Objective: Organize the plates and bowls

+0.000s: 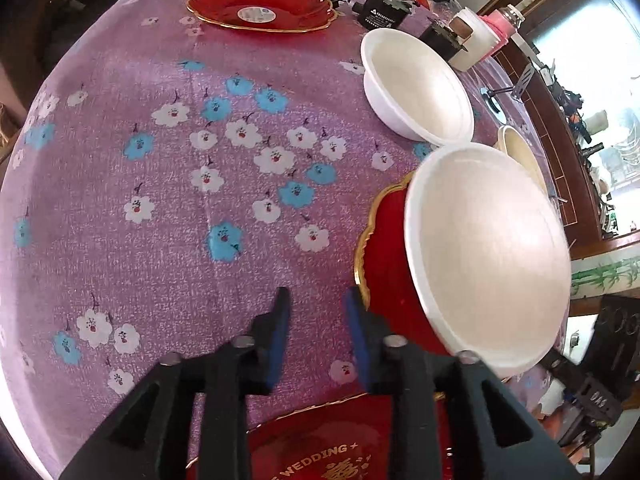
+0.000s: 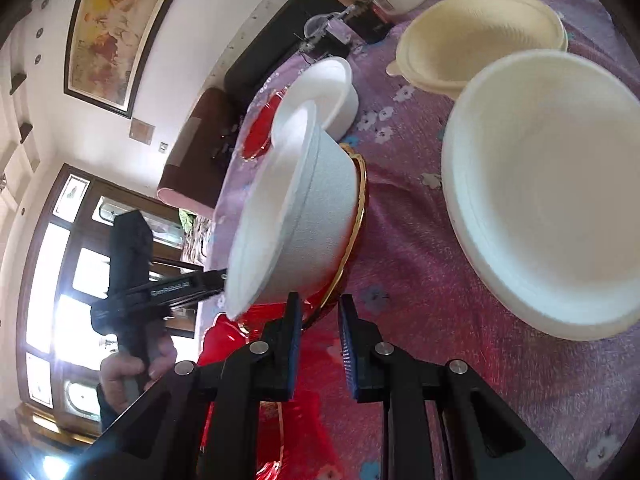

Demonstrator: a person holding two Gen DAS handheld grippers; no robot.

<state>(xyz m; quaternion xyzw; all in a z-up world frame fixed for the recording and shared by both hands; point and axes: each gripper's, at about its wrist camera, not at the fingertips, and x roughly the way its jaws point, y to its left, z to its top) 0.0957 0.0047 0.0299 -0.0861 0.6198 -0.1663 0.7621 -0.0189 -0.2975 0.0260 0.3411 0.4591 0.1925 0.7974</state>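
A red gold-rimmed plate (image 2: 362, 184) is tilted up on edge with a white foam bowl (image 2: 296, 208) lying against it. My right gripper (image 2: 320, 308) is shut on that plate's gold rim. In the left wrist view the same plate (image 1: 388, 248) and bowl (image 1: 488, 256) stand at the right. My left gripper (image 1: 318, 296) is open over the purple floral cloth (image 1: 180, 200), nothing between its fingers, its right fingertip close to the plate's rim. Under the fingers lies a second red plate (image 1: 340, 452) with "WEDDING" lettering. From the right wrist view, the left gripper's body (image 2: 132, 272) is seen in a hand.
A third red plate (image 1: 260, 4) sits at the table's far side. A white bowl (image 1: 416, 84) and a cream bowl (image 1: 520, 156) stand behind the tilted one. A large white bowl (image 2: 552, 200) is at the right. Black boxes (image 1: 380, 12) and a white container (image 1: 476, 40) crowd the back edge.
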